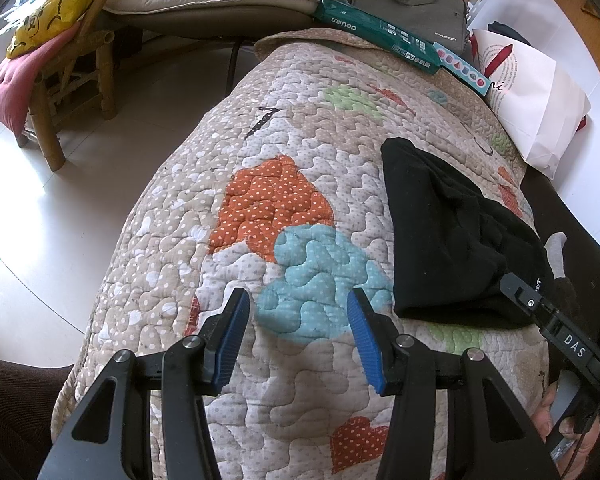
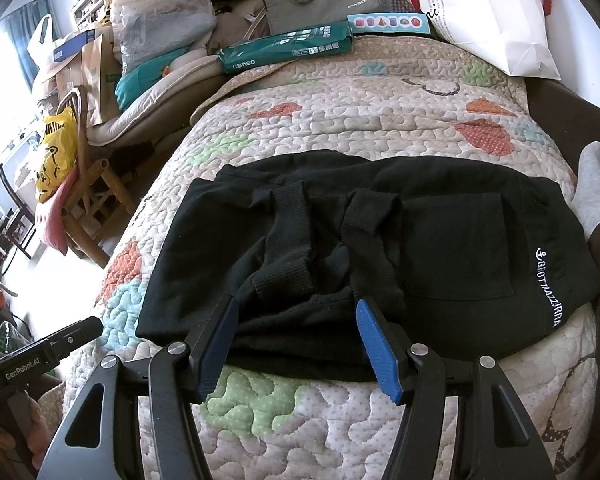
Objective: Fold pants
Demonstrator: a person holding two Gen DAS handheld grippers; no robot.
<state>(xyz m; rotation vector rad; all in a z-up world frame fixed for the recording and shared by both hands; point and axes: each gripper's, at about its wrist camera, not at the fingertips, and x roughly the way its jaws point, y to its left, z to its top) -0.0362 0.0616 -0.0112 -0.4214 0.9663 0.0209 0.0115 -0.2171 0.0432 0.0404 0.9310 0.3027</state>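
Black pants point(image 2: 364, 248) lie in a folded bundle on the quilted cover point(image 2: 380, 92) of the bed, ribbed cuffs point(image 2: 290, 236) uppermost, near edge just beyond the right tool point(image 2: 298, 346). Both tools stand open and empty; the left tool point(image 1: 298, 338) hovers over bare quilt beside the bundle. Risk: closing the right tool on the near edge may pinch only the top layer, so a lift would peel the stack apart. The loose cuffs may slide off if the bundle is tilted. Pads set too low could catch the quilt with the cloth and drag it.
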